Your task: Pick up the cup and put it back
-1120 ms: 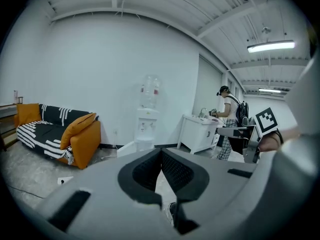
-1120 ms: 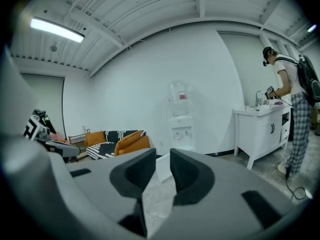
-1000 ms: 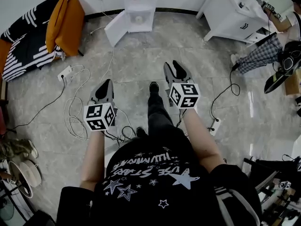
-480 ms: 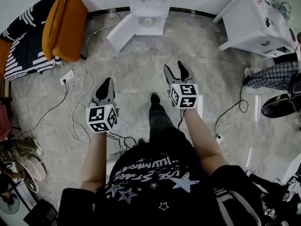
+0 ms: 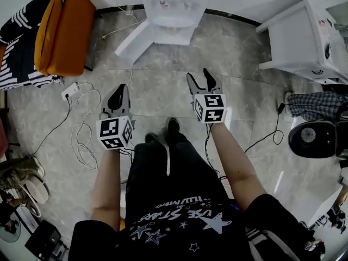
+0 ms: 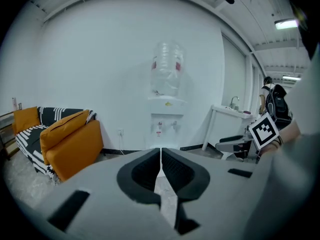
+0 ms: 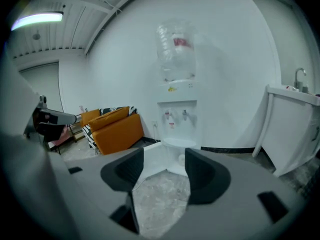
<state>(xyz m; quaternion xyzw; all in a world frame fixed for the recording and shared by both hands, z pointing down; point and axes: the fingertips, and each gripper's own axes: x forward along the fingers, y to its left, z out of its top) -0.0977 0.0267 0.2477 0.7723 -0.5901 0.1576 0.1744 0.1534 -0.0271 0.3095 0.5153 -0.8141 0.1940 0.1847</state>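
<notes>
The cup (image 7: 181,159) is taken to be the small pale round thing in the open lower compartment (image 7: 172,152) of the water dispenser (image 7: 177,109). It lies ahead of and below the right gripper (image 7: 164,160), well apart from it, and is seen through the gap of that gripper's jaws. It is too small for its shape to be made out with certainty.

The right gripper is released: its jaws have just been opening and are spread wide, with nothing between the pads but bare floor (image 7: 160,199). The left gripper (image 6: 160,154) is clenched on nothing, its jaws drawn together to a thin slit.

The step in hand is judged to be the approach, as the cup is not yet grasped. For the next move, the right gripper needs to be carried forward and lowered to the compartment, the open jaws passed to either side of the cup, and only then closed.

The compartment's door (image 5: 130,37) is swung open ahead and to the left of the left gripper. A clear bottle (image 7: 176,49) is seated on top of the dispenser; whether water is in it cannot be told.
</notes>
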